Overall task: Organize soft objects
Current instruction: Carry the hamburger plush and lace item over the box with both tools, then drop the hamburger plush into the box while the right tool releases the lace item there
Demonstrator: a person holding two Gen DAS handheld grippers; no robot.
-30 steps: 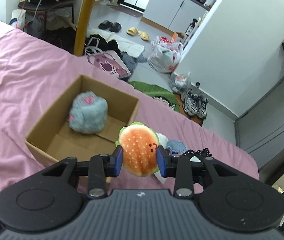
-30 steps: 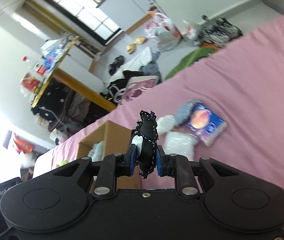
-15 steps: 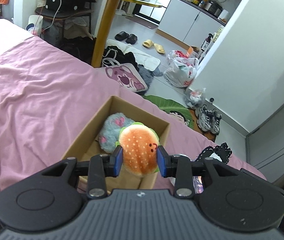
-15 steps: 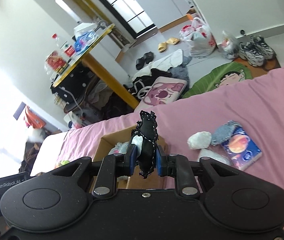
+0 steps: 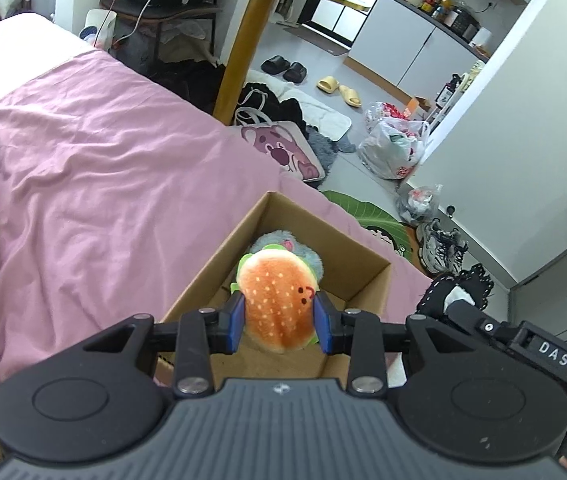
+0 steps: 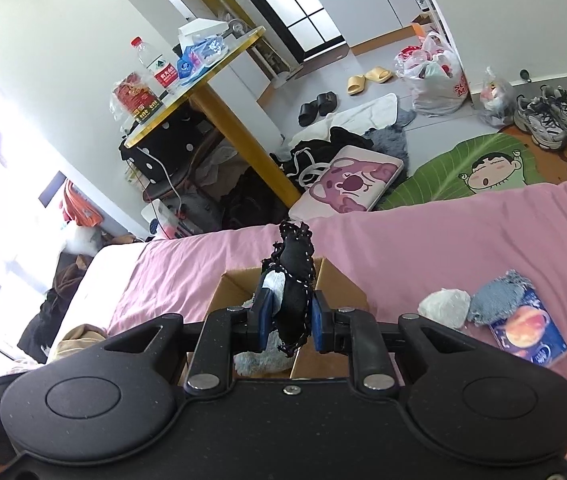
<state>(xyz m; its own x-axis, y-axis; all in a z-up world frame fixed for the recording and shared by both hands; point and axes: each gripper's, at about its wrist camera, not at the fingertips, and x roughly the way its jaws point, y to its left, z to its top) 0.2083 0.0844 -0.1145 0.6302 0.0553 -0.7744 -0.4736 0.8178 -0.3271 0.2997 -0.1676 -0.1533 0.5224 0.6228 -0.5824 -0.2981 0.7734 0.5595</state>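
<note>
Open brown cardboard box (image 5: pixel 367 276) on the pink bedsheet (image 5: pixel 95 184), taken here as the landmark. Left gripper (image 5: pixel 279 322) over the near part of the box, blue pads pressed against both sides of a round orange plush burger with a green fabric rim and a small stitched face (image 5: pixel 277 304), held clear above the box floor. Inside the box, just beyond the burger, a fluffy grey-blue plush with a pink patch (image 5: pixel 283 242), partly hidden by the burger. Right gripper (image 6: pixel 287 316) also above the box, seen in the right wrist view with the box opening (image 6: pixel 339 280) behind and beneath its fingers, pads clamped tight on a black soft cloth item with white dotted stitching and a white patch (image 6: pixel 295 280), standing upright between the pads and rising above them. Same black item (image 5: pixel 455 288) visible in the left wrist view at the right side of the box, beyond its right wall. On the sheet to the right of the box, well apart from it: a crumpled pale grey-white soft lump (image 6: pixel 443 307), touching a small frayed blue denim piece (image 6: pixel 499 298), itself overlapping a dark blue flat packet printed with an orange planet (image 6: pixel 527 330). Beyond the box, off the bed, a yellow-legged round table (image 6: pixel 243 120) and a cluttered floor.
</note>
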